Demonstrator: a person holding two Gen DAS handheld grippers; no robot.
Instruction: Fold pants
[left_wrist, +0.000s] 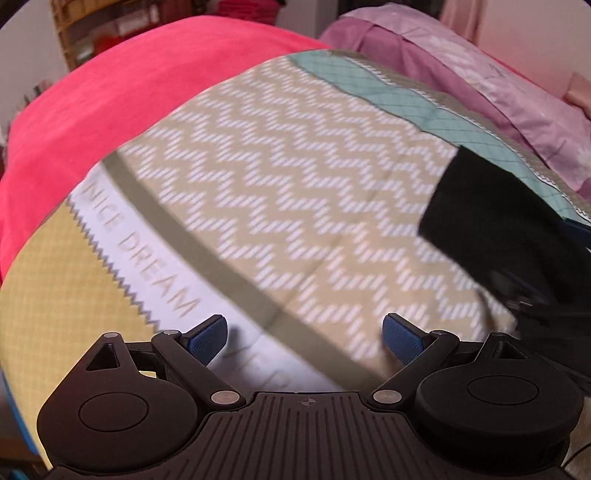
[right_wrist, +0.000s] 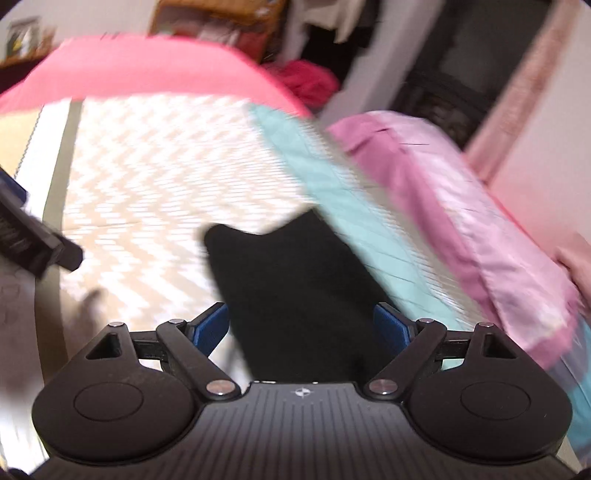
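Note:
The black pants (left_wrist: 476, 206) lie on a zigzag-patterned bedspread (left_wrist: 280, 184), at the right edge of the left wrist view. My left gripper (left_wrist: 306, 338) is open above the bedspread's white lettered band, well left of the pants, with nothing between its blue pads (left_wrist: 208, 338). In the right wrist view the pants (right_wrist: 295, 288) fill the gap ahead of my right gripper (right_wrist: 302, 328). It stands open, and its pads (right_wrist: 391, 328) are on either side of the cloth, not pressing it. This view is motion-blurred. Part of the left gripper's body (right_wrist: 33, 240) shows at the left edge.
A bright pink blanket (left_wrist: 110, 110) covers the far side of the bed. A purple and pale pink pillow (right_wrist: 461, 206) lies to the right, past a teal strip (right_wrist: 332, 192) of the bedspread. A wicker shelf (right_wrist: 221, 26) and a dark doorway stand beyond the bed.

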